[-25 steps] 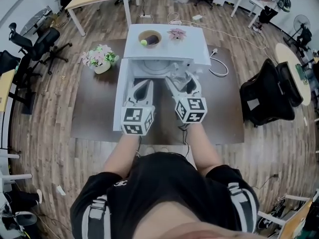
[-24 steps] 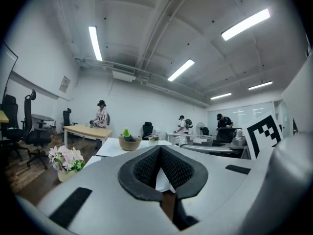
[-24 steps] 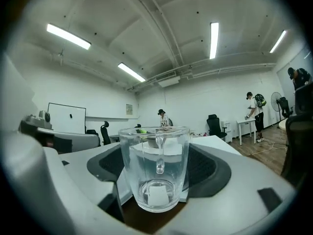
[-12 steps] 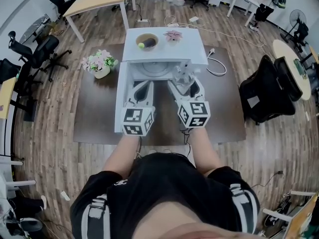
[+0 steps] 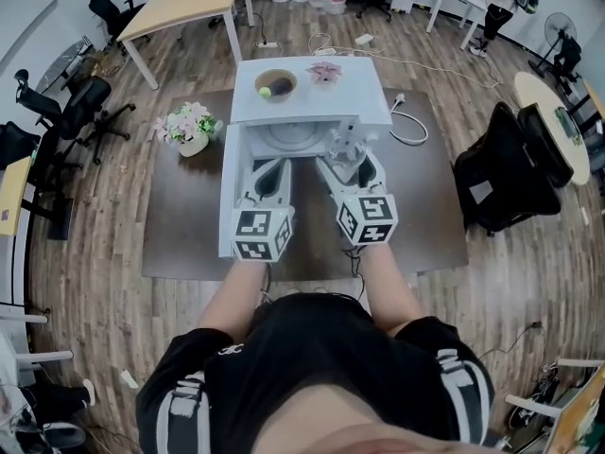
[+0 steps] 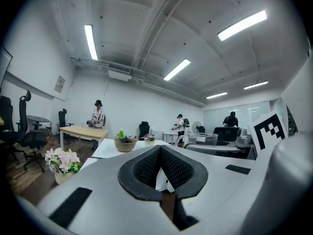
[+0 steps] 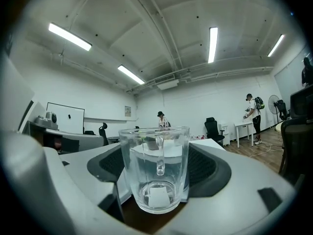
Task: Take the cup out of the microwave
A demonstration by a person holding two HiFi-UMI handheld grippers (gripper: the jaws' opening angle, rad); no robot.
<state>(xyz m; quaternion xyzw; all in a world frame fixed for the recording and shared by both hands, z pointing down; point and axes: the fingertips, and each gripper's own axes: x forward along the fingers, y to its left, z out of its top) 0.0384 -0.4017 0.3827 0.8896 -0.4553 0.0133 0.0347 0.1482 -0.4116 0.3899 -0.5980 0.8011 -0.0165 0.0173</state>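
Your right gripper [image 7: 156, 153] is pinching the clear glass cup with a handle [image 7: 155, 180]. A black pad presses on each side of the glass, and the cup stands upright between them, its handle showing at the middle of the glass. Just beyond the gripper's tips is the white box-shaped microwave [image 5: 364, 97], open at the front. In your head view the cup sits right at that open front, held out ahead of your right hand above the dark brown table [image 5: 180, 216] (whether its base touches the tabletop, I cannot tell).

Your left gripper [image 6: 160, 148] is empty, its two black pads pressed together at the tips. It lies level just to the left of the right gripper. The microwave's open white door [image 5: 227, 206] stands along its left side. Past its tips, on top of the microwave, rests a round wooden bowl [image 6: 125, 143] with something green in it. Off to its left is a small pot of pink flowers [image 6: 61, 163].
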